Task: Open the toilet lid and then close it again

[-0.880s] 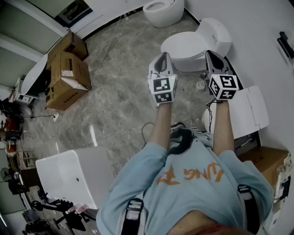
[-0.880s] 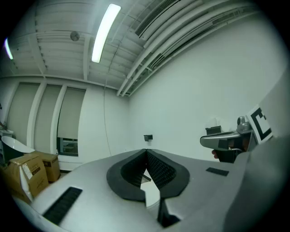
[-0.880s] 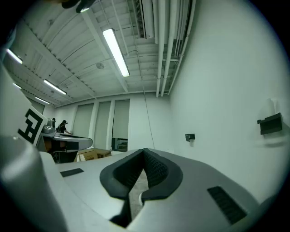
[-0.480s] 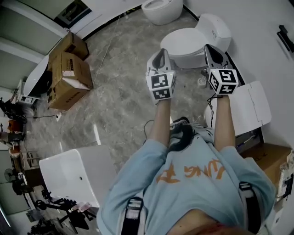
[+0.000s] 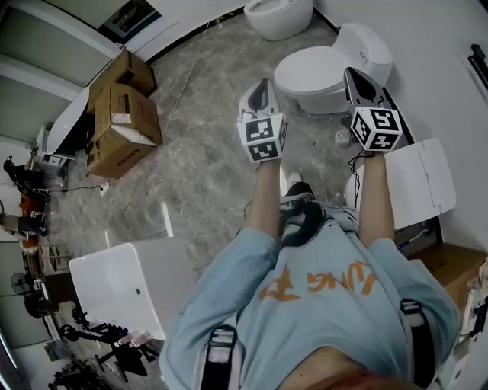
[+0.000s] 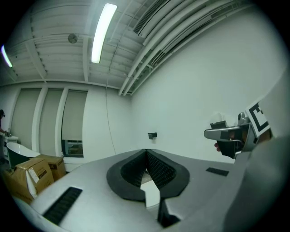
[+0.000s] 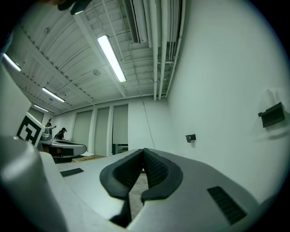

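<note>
In the head view a white toilet (image 5: pixel 314 73) stands on the marble floor by the wall, its lid down and its tank (image 5: pixel 367 44) behind it. Both grippers are held out level above the floor in front of it. My left gripper (image 5: pixel 262 87) is just left of the bowl, shut and empty. My right gripper (image 5: pixel 355 75) overlaps the bowl's right edge in the picture, also shut and empty. The left gripper view shows its jaws (image 6: pixel 146 152) closed, with the right gripper (image 6: pixel 232 135) beside it. In the right gripper view the jaws (image 7: pixel 144 152) are closed against the wall; the toilet is hidden there.
A second toilet bowl (image 5: pixel 277 15) stands farther back. Cardboard boxes (image 5: pixel 122 114) sit at the left, and a white tub (image 5: pixel 126 283) is at the lower left. A white panel (image 5: pixel 418 181) and another box (image 5: pixel 451 268) lie at the right by the wall. A cable (image 5: pixel 245 209) runs across the floor.
The view has shifted a little, so the toilet and both grippers sit slightly higher in the picture. Both grippers stay raised and shut; neither touches the toilet.
</note>
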The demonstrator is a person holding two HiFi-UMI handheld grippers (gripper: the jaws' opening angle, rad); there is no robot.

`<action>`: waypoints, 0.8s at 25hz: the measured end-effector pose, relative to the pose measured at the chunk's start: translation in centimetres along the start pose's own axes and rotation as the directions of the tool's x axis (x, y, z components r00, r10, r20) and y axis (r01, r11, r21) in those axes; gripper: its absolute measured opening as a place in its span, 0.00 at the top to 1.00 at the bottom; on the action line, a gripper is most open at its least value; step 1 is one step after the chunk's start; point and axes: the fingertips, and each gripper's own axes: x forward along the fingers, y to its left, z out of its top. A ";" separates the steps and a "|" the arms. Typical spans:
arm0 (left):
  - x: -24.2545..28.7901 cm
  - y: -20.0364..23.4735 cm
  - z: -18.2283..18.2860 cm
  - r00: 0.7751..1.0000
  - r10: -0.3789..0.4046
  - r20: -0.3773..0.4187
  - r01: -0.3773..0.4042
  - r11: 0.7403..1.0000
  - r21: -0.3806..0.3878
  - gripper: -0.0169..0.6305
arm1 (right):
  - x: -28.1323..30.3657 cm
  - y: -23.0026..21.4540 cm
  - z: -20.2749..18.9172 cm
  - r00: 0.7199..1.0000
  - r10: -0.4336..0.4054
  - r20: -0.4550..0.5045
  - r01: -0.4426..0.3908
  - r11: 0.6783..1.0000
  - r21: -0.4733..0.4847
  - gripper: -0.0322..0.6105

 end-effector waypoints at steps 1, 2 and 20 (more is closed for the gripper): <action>0.2 0.4 0.1 1.000 0.003 0.002 -0.003 1.000 0.001 0.93 | 0.5 0.3 -0.1 1.000 0.009 -0.007 -0.009 1.000 -0.001 0.93; 0.5 0.9 0.2 1.000 0.008 0.003 -0.008 1.000 0.002 0.93 | 1.1 0.6 -0.2 1.000 0.020 -0.017 -0.020 1.000 -0.005 0.93; 19.2 17.3 -8.8 0.996 0.055 -0.075 -0.062 0.995 -0.084 0.93 | 24.5 -2.2 -8.8 0.997 -0.020 -0.078 0.022 0.999 0.026 0.93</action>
